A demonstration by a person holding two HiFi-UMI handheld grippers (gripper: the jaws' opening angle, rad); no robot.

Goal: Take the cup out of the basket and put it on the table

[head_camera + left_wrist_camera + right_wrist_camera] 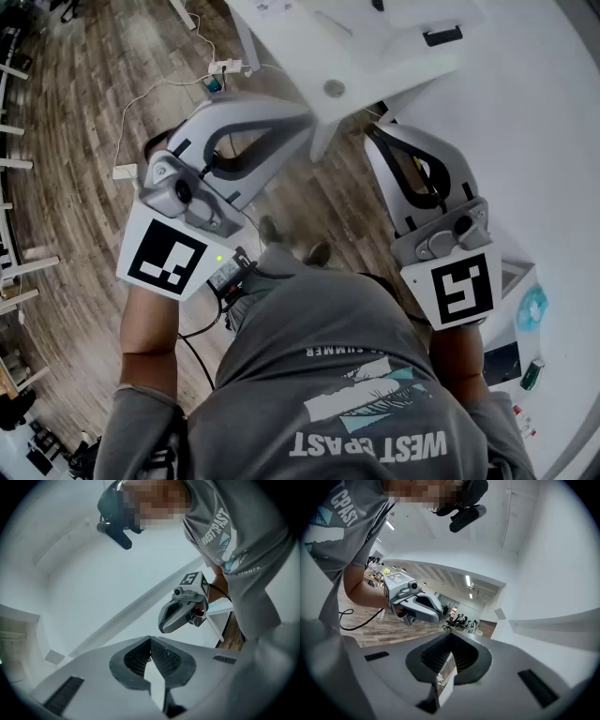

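Cup and basket: not in any view, so the direction from jaws to cup can't be fixed, nor which arm is nearer. Left gripper (302,120) and right gripper (377,133) held side by side near the torso, both aimed at the near edge of the white surface (562,141). Both pairs of jaws together, nothing between. Judgement: find the basket before any reach

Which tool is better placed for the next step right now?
Right, slightly: the right tool hangs at the white table edge, the left tool mostly over the floor. Both are shut, empty; no cup or basket shows, so it's a weak call.
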